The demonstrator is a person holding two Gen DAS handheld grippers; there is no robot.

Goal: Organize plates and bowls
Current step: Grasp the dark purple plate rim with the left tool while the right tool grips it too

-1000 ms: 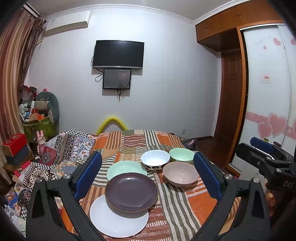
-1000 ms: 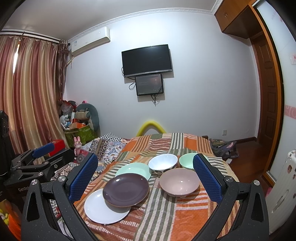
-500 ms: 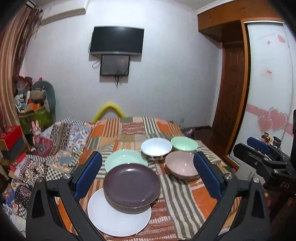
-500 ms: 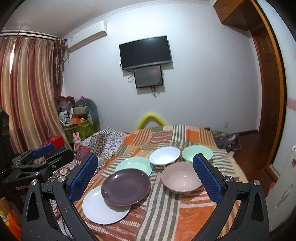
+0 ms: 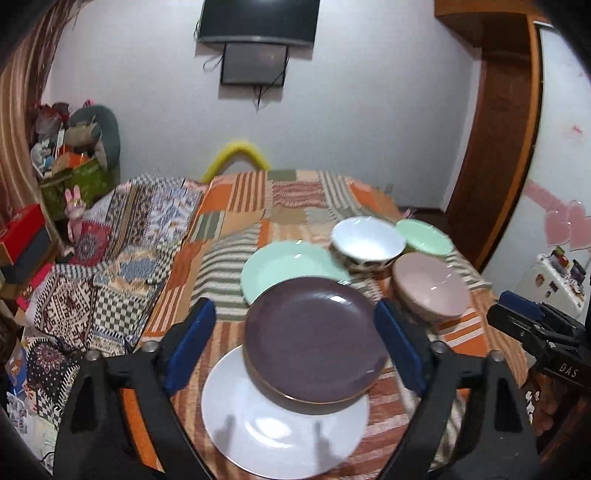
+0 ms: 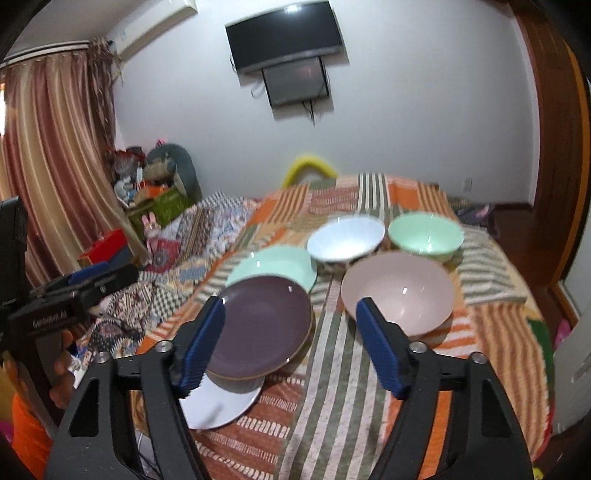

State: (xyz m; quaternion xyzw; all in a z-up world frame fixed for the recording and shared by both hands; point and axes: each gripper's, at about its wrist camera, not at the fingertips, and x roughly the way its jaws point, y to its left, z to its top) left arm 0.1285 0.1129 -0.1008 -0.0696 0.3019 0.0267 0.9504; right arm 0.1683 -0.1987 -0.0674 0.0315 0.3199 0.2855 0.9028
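- left gripper [image 5: 295, 345]: jaws closing, wide still and pressing on nothing; the purple plate [image 5: 314, 339] shows between the blue pads, which stand clear of its rim.
- right gripper [image 6: 291, 341]: jaws closing too, narrower, empty — the gap frames the purple plate's right edge and striped cloth.
- purple plate lies partly over the white plate [image 5: 284, 428] at the near left, its far edge overlapping the mint plate [image 5: 284, 267].
- pink bowl [image 6: 397, 293] sits just right of the purple plate, near the right pad.
- farther back, white bowl [image 6: 345, 238] and green bowl [image 6: 424, 232] stand side by side.
- all rest on the striped orange bedspread [image 6: 498, 332] of a bed; a dark screen [image 6: 284, 35] hangs on the far wall.
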